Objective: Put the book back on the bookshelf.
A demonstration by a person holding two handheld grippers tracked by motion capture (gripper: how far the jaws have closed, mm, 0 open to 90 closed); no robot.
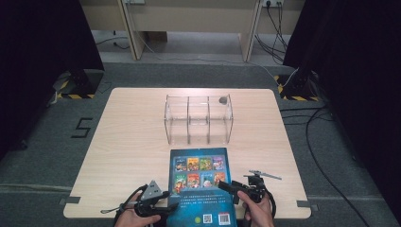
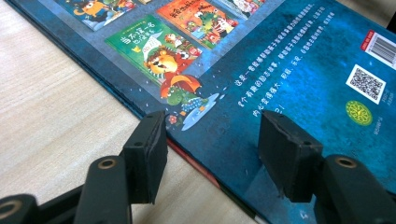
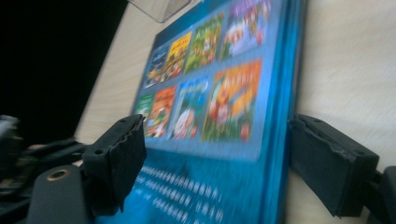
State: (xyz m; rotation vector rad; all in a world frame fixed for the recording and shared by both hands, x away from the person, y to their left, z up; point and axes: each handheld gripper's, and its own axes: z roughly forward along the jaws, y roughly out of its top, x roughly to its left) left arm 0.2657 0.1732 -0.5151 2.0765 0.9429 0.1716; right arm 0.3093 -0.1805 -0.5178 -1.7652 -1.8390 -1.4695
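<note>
A blue picture book (image 1: 201, 187) lies flat on the wooden table (image 1: 132, 142) with its back cover up, near the front edge. My left gripper (image 1: 169, 197) is at the book's left edge, open. In the left gripper view one jaw hangs over the bare table and the other over the cover (image 2: 280, 70), so the left gripper (image 2: 212, 135) straddles that edge. My right gripper (image 1: 227, 186) is at the book's right edge, open. In the right gripper view the right gripper (image 3: 217, 140) straddles the book (image 3: 210, 116), one jaw above the cover and one beyond the edge.
A clear acrylic box (image 1: 198, 118) with three compartments stands just behind the book at mid-table. A small grey thing (image 1: 222, 100) sits at its far right corner. Bare tabletop lies left and right of the book. Cables run on the floor at the right.
</note>
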